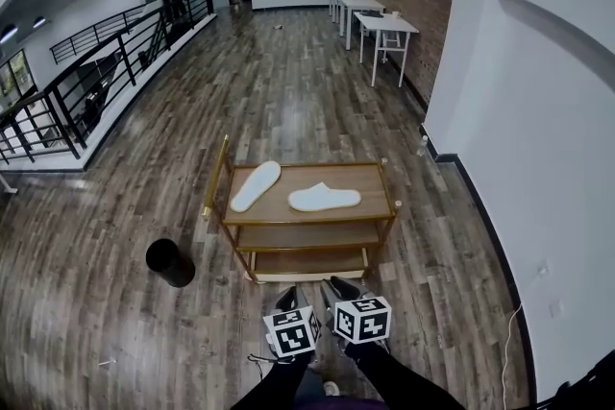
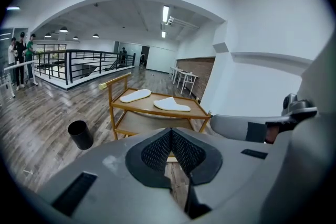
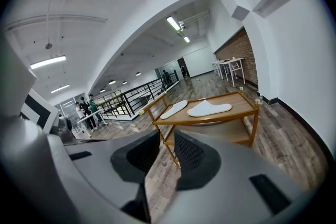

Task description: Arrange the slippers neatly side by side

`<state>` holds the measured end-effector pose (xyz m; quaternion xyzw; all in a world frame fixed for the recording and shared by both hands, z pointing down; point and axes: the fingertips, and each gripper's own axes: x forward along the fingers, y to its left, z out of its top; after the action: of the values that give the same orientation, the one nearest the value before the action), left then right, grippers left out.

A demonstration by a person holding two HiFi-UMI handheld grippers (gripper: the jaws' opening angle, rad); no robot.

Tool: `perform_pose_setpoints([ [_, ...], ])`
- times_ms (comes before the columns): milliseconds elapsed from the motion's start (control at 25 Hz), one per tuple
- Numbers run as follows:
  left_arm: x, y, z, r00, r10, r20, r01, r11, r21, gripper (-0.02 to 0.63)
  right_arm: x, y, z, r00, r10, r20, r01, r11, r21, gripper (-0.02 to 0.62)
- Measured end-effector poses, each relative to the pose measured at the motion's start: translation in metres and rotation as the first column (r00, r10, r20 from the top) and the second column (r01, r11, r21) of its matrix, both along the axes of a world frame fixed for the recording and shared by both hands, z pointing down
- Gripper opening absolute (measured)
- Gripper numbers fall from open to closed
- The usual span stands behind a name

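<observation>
On cart [image 1: 373,182] top shelf: left slipper [image 1: 255,185], right slipper [image 1: 324,198] (apart, unaligned)

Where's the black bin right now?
Head view, lower left: the black bin stands on the floor just left of the wooden cart.

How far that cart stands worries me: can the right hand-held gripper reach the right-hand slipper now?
Probably not from here: the right hand-held gripper hangs short of the cart, the slipper beyond. Nothing blocks the way; stepping closer should do.

L tool [image 1: 287,300] shut, empty; R tool [image 1: 342,287] part open, empty. Both low, side by side.
</observation>
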<state>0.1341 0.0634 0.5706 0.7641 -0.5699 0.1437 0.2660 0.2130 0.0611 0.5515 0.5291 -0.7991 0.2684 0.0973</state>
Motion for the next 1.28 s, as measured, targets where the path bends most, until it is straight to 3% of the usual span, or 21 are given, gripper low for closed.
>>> perform_pose_setpoints([
  [760, -0.015, -0.163, 0.006, 0.995, 0.103, 0.006, -0.103, 0.995, 0.005, -0.002, -0.013, -0.156, 0.008, 0.996, 0.091, -0.008, -0.091, 0.996, -0.002, 0.084],
  [1280, -0.023, -0.2, 0.036, 0.995, 0.1, -0.026, -0.101, 0.993, -0.064, -0.002, -0.012, -0.199, 0.027, 0.992, 0.116, -0.043, -0.118, 0.992, -0.05, 0.083],
])
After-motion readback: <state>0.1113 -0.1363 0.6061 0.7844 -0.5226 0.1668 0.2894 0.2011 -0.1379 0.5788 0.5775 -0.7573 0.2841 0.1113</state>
